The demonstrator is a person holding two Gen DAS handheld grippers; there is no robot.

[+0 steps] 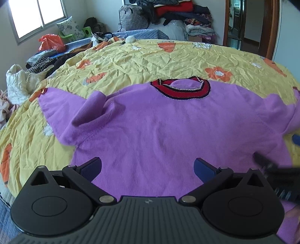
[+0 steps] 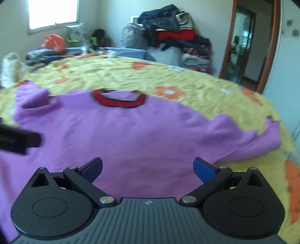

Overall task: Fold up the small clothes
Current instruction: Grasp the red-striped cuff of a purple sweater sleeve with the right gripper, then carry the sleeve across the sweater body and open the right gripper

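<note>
A small purple sweater [image 1: 159, 127] [image 2: 121, 131] with a red and black collar [image 1: 181, 90] [image 2: 118, 99] lies spread flat on a yellow flowered bedspread [image 1: 140, 60] [image 2: 196, 84]. Its left sleeve [image 1: 90, 108] is bunched up; its right sleeve [image 2: 253, 135] stretches out to the side. My left gripper [image 1: 148, 168] hovers open over the sweater's lower part, nothing between its blue pads. My right gripper [image 2: 148, 168] is open too, above the hem area. Each view catches the other gripper as a dark blur at its edge [image 1: 271, 169] [image 2: 16, 138].
A tall pile of clothes and bags [image 1: 168, 16] [image 2: 168, 30] stands beyond the bed. An orange plastic bag [image 1: 50, 43], dark garments and a white quilted item [image 1: 16, 82] crowd the far left. A doorway [image 2: 243, 47] opens at the right. A window [image 1: 37, 16] is at the back left.
</note>
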